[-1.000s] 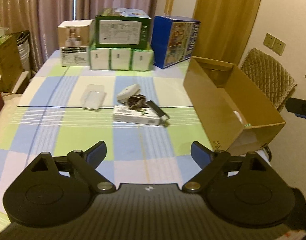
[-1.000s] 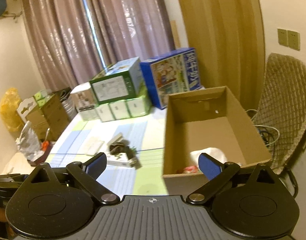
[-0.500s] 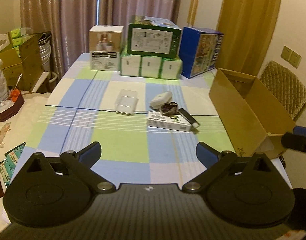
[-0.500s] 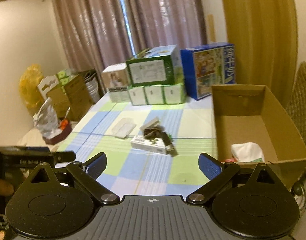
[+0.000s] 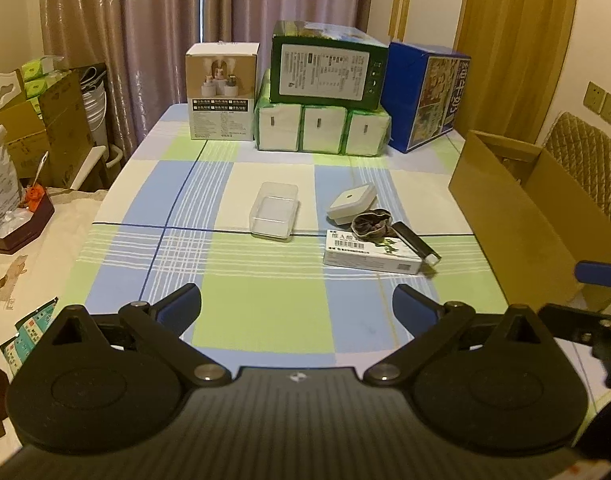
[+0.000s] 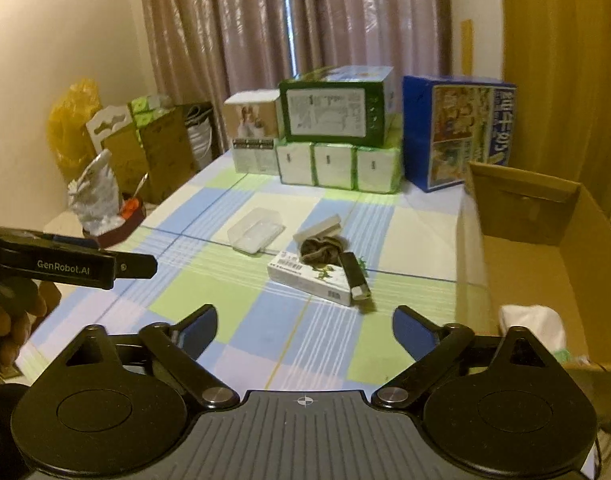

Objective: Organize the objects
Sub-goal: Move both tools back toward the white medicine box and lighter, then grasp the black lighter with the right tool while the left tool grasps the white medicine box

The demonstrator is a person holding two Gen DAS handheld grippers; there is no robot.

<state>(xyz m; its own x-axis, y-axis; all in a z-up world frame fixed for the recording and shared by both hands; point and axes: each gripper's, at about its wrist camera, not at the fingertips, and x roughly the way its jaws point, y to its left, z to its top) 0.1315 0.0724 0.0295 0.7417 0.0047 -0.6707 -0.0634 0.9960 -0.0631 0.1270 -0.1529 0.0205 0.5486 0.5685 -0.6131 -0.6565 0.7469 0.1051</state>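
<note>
A: Where do the 2 tools stand?

B: The left gripper [image 5: 296, 304] hangs above the near edge of the table [image 5: 265, 312], its blue-padded jaws spread wide with nothing between them. The right gripper [image 6: 305, 326] is the same: jaws wide apart, empty, over the near edge beside the cardboard box [image 6: 545, 248].

A: And the things to sort?

B: They lie near the middle of the checked tablecloth. A clear plastic container [image 5: 274, 215] sits alone, open side up. To its right lies a white square case [image 5: 351, 202], tilted, touching a dark crumpled scrunchie [image 5: 370, 222]. The scrunchie rests on the far edge of a flat white medicine box [image 5: 371, 256], and a black stick-shaped device [image 5: 417, 243] lies across that box's right end.

A: What about the cardboard box?

B: It stands open at the right edge of the table. In the right wrist view something white and crumpled [image 6: 533, 322] lies inside at its near end.

A: Anything at the far edge?

B: 3 white tissue packs [image 5: 321, 131] in a row, a green carton [image 5: 327, 66] on top, a beige carton [image 5: 221, 92] to the left and a blue carton [image 5: 425, 96] to the right.
</note>
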